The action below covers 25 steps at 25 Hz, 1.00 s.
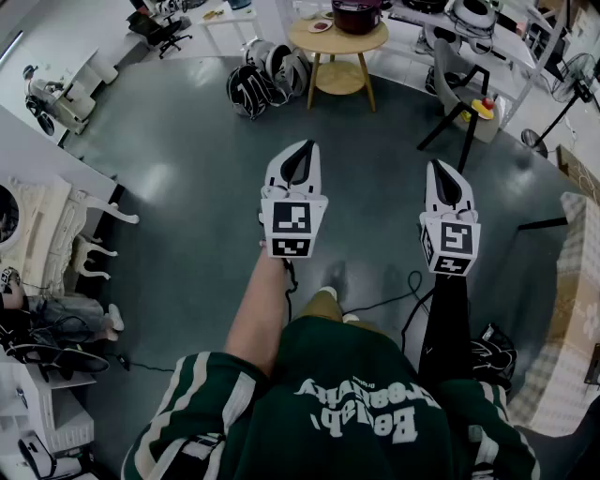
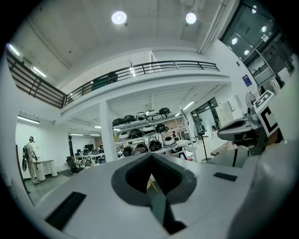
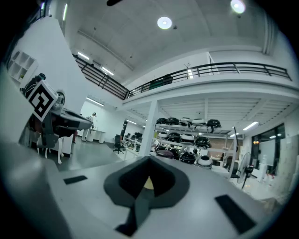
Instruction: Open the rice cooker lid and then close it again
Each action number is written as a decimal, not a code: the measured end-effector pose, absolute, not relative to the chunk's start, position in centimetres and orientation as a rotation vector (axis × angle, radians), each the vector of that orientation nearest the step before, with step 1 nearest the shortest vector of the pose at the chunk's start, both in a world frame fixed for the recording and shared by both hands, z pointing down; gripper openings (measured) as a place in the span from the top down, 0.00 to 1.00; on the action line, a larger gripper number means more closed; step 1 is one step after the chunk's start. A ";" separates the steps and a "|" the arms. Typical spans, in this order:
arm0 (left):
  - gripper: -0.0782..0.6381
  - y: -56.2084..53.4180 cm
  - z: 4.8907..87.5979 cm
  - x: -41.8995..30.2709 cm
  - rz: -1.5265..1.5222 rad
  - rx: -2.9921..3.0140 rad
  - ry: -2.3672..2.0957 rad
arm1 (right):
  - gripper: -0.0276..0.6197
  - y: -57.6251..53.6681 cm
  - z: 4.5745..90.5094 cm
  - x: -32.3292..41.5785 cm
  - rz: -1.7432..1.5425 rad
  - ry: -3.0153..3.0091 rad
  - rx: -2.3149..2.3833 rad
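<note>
A green-jerseyed person (image 1: 356, 412) stands on a grey hall floor (image 1: 187, 159), holding both grippers out level and side by side; the left gripper (image 1: 301, 150) and the right gripper (image 1: 441, 169) each have jaws clenched on nothing, the tips meeting in a closed seam in each gripper view; the dark maroon rice cooker (image 1: 357, 13) sits at 12 o'clock, well apart from both grippers, on a round wooden surface (image 1: 337, 42); a small dish (image 1: 321, 26) lies at the cooker's 8 o'clock.
</note>
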<state>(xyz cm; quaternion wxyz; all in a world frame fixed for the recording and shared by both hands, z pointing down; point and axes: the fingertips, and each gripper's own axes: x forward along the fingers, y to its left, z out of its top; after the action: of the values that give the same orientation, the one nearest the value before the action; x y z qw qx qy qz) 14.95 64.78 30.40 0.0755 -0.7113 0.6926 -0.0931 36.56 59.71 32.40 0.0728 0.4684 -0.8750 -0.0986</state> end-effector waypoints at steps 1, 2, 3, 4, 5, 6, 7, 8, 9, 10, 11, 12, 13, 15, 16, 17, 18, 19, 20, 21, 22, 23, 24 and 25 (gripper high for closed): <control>0.89 64.5 30.4 14.8 -0.286 -2.132 2.077 | 0.95 59.4 32.5 36.4 -0.296 -2.628 1.401; 0.89 64.2 30.4 14.7 -0.290 -2.131 2.077 | 0.95 59.2 32.5 36.2 -0.296 -2.630 1.395; 0.89 63.9 30.4 14.5 -0.290 -2.132 2.077 | 0.95 58.9 32.5 36.0 -0.297 -2.634 1.390; 0.89 63.6 30.4 14.3 -0.285 -2.134 2.076 | 0.95 58.5 32.4 35.7 -0.298 -2.641 1.387; 0.89 63.2 30.4 14.0 -0.278 -2.138 2.075 | 0.95 58.1 32.3 35.3 -0.299 -2.647 1.387; 0.89 62.8 30.3 13.7 -0.273 -2.141 2.074 | 0.95 57.6 32.3 34.9 -0.298 -2.649 1.389; 0.89 62.3 30.4 13.4 -0.271 -2.144 2.073 | 0.95 57.1 32.4 34.4 -0.294 -2.650 1.389; 0.89 61.7 30.5 13.0 -0.272 -2.146 2.073 | 0.95 56.4 32.6 33.9 -0.285 -2.653 1.381; 0.89 61.0 30.7 12.6 -0.274 -2.147 2.074 | 0.93 55.7 33.0 33.3 -0.272 -2.659 1.364; 0.89 60.2 30.9 12.1 -0.275 -2.146 2.075 | 0.83 54.9 33.5 32.7 -0.258 -2.664 1.343; 0.89 59.4 31.1 11.5 -0.269 -2.148 2.077 | 0.74 54.1 33.9 31.9 -0.248 -2.668 1.323; 0.89 58.4 31.2 11.0 -0.257 -2.152 2.077 | 0.71 53.1 34.2 31.2 -0.244 -2.669 1.310; 0.88 57.4 31.3 10.4 -0.237 -2.158 2.076 | 0.69 52.0 34.4 30.6 -0.244 -2.670 1.306; 0.81 55.0 31.4 9.0 -0.196 -2.179 2.068 | 0.68 49.6 34.5 29.1 -0.247 -2.672 1.308; 0.77 53.7 31.4 8.3 -0.180 -2.189 2.064 | 0.68 48.2 34.4 28.2 -0.248 -2.672 1.309; 0.75 52.3 31.4 7.4 -0.168 -2.195 2.061 | 0.68 46.9 34.4 27.3 -0.250 -2.673 1.310; 0.75 50.9 31.5 6.5 -0.162 -2.197 2.060 | 0.68 45.4 34.4 26.4 -0.252 -2.672 1.314; 0.74 49.5 31.6 5.7 -0.160 -2.199 2.057 | 0.68 44.0 34.3 25.6 -0.253 -2.671 1.320; 0.74 48.0 31.7 4.9 -0.161 -2.202 2.053 | 0.68 42.6 34.3 24.9 -0.251 -2.669 1.329; 0.73 46.5 31.7 4.2 -0.163 -2.209 2.046 | 0.68 41.2 34.2 24.2 -0.247 -2.668 1.339; 0.72 45.0 31.6 3.5 -0.163 -2.219 2.037 | 0.68 39.8 34.1 23.4 -0.241 -2.667 1.350; 0.72 43.4 31.4 2.8 -0.162 -2.232 2.024 | 0.68 38.3 33.9 22.6 -0.236 -2.665 1.359; 0.72 41.9 31.2 2.0 -0.160 -2.246 2.010 | 0.68 36.8 33.7 21.7 -0.233 -2.663 1.367; 0.71 40.2 31.0 1.2 -0.158 -2.259 1.995 | 0.68 35.3 33.5 20.8 -0.231 -2.660 1.374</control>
<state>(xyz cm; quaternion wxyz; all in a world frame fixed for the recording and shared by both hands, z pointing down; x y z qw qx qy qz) 1.24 40.25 30.95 0.0617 -0.7472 0.6597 -0.0521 20.81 35.31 33.46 0.0693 0.4565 -0.8837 -0.0769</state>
